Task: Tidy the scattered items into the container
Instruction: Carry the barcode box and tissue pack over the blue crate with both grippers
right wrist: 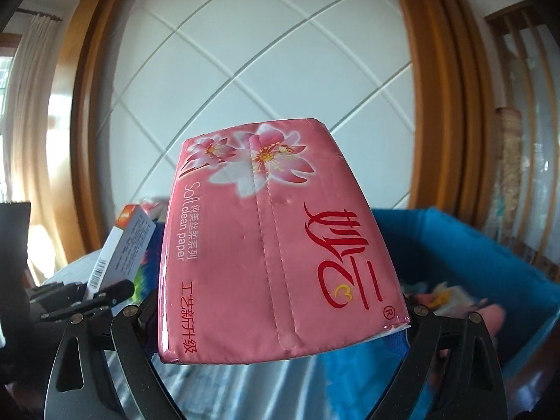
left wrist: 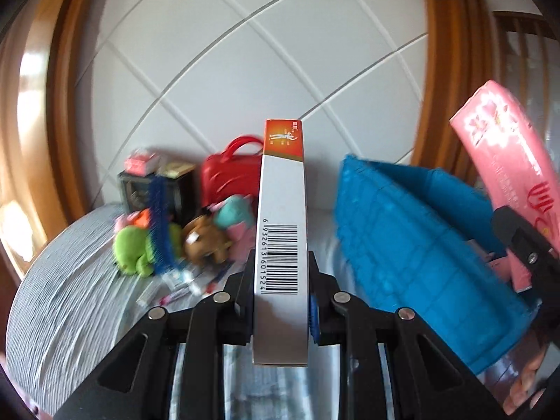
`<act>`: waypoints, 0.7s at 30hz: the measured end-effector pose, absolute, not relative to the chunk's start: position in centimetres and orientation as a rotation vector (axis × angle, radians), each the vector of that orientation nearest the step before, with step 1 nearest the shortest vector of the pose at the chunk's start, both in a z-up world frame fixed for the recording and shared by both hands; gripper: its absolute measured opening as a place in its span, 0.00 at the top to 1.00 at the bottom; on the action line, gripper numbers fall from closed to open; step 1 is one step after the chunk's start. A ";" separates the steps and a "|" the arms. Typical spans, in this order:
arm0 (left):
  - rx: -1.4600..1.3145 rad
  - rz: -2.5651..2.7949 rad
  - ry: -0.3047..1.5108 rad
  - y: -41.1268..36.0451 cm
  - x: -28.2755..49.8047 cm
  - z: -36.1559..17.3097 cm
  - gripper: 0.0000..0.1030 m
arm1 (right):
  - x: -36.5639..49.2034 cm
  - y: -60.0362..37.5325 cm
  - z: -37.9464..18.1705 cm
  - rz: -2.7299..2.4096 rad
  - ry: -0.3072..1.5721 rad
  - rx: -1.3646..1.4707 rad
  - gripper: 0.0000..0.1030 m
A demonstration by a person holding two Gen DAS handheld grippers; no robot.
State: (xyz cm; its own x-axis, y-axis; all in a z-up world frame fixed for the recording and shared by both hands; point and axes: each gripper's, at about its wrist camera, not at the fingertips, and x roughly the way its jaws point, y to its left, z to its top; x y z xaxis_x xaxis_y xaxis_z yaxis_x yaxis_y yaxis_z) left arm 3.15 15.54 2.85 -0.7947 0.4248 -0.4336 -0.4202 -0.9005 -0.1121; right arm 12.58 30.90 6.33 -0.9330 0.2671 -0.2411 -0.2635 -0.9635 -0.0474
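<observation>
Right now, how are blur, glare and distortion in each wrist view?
Left wrist: the toys and blue bin smear, the held box's barcode stays sharp, glare washes the pink tissue pack. Right wrist: pack print crisp, bin contents blurred, fisheye bends the wooden frame.

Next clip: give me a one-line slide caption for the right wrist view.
Right gripper holds a pink tissue pack beside the blue bin; the left gripper holds a slim box.
</observation>
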 end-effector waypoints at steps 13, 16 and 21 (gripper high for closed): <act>-0.720 2.401 0.102 44.0 6.2 10.6 0.78 | 14.2 53.6 11.2 2.671 -0.183 -0.405 0.08; -0.823 2.378 0.184 49.9 5.0 9.8 0.78 | 12.3 58.9 10.3 2.659 -0.154 -0.544 0.08; -1.106 2.285 0.230 57.9 0.7 6.0 0.78 | 8.2 65.2 8.3 2.609 -0.135 -0.744 0.08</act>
